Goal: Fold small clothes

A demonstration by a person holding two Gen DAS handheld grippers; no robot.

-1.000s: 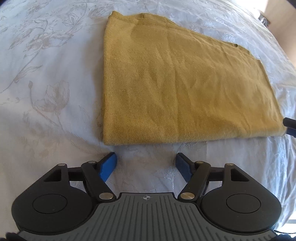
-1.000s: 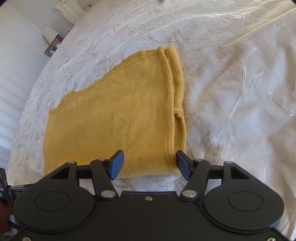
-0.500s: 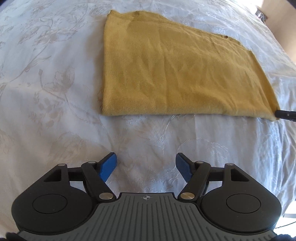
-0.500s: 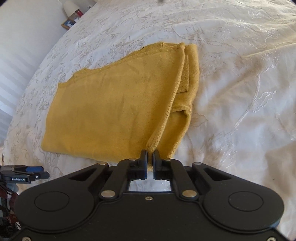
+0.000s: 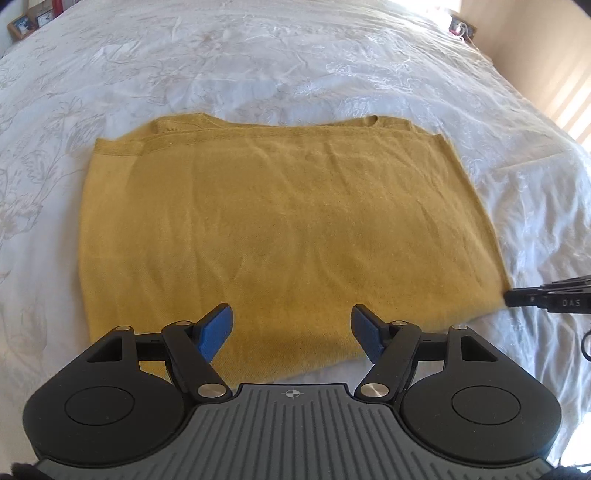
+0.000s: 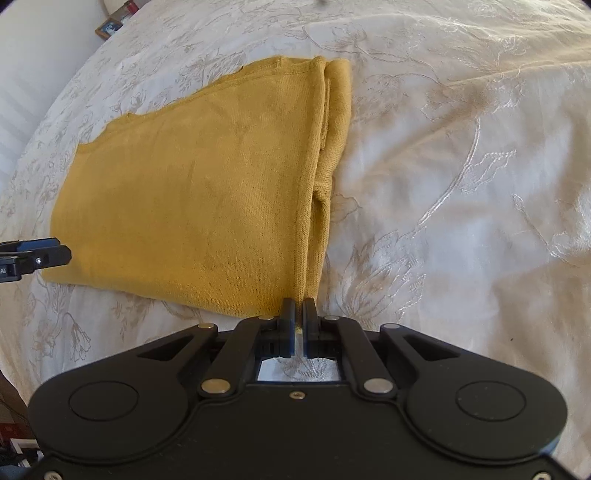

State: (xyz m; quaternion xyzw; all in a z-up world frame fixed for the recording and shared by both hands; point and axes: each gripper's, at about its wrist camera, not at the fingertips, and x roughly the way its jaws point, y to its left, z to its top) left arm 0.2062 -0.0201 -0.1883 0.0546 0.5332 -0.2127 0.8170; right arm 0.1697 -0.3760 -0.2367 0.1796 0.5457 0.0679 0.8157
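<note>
A mustard-yellow knit garment (image 5: 288,229) lies folded flat on the white bedspread; it also shows in the right wrist view (image 6: 192,195). My left gripper (image 5: 291,328) is open, its blue fingertips over the garment's near edge, holding nothing. My right gripper (image 6: 299,317) is shut on the garment's near right corner, where the folded layers stack. The right gripper's tip shows in the left wrist view (image 5: 546,301) at the garment's right corner. The left gripper shows in the right wrist view (image 6: 33,258) at the garment's left edge.
The white embroidered bedspread (image 5: 295,55) spreads all around the garment. Small framed items (image 5: 26,24) stand off the far left of the bed, also shown in the right wrist view (image 6: 110,26). A wall (image 5: 535,44) lies at the far right.
My right gripper closed on the garment's corner and stays shut. My left gripper first drew back from the garment, then came forward over its near edge, still open.
</note>
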